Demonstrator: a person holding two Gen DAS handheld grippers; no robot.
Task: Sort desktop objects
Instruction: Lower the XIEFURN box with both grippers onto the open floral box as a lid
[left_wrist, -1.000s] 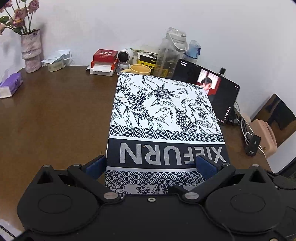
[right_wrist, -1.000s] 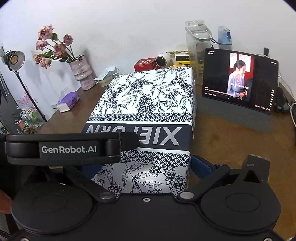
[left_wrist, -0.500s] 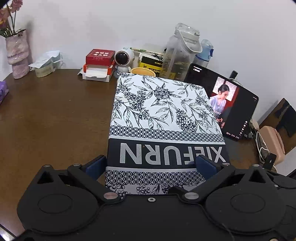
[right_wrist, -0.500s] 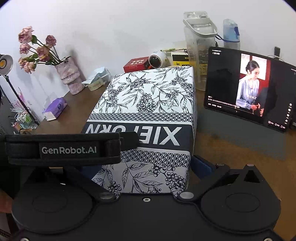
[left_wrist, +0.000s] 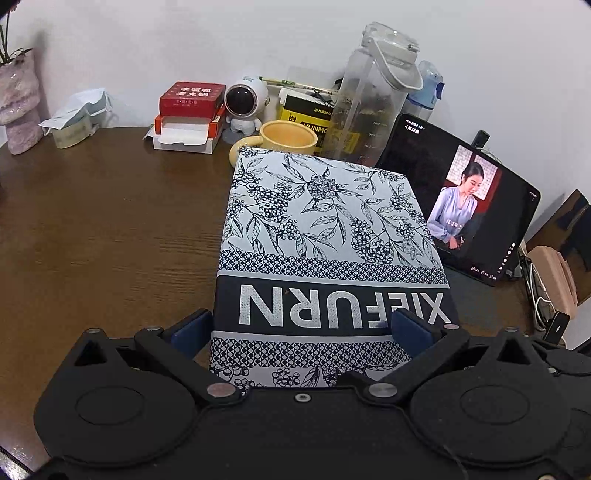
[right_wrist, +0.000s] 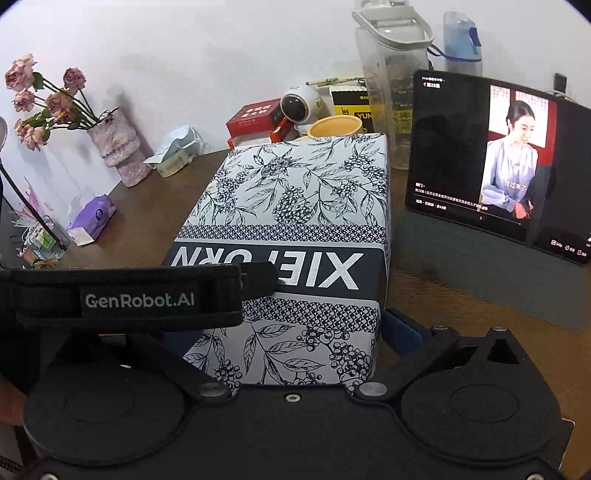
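Both the left gripper (left_wrist: 301, 326) and right gripper (right_wrist: 284, 332) had jaws clamped on the box (left_wrist: 325, 236); pushed farther, it could've knocked the mug (left_wrist: 286, 138) over.

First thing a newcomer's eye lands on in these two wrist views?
The blue-and-white floral box lettered XIEFURN fills the middle of the brown desk, with the left gripper and right gripper both straddling its near end. To its right a propped tablet plays a video.

Left tool (left_wrist: 302, 326) jaws wide and level, right tool (right_wrist: 284, 332) alike, side by side
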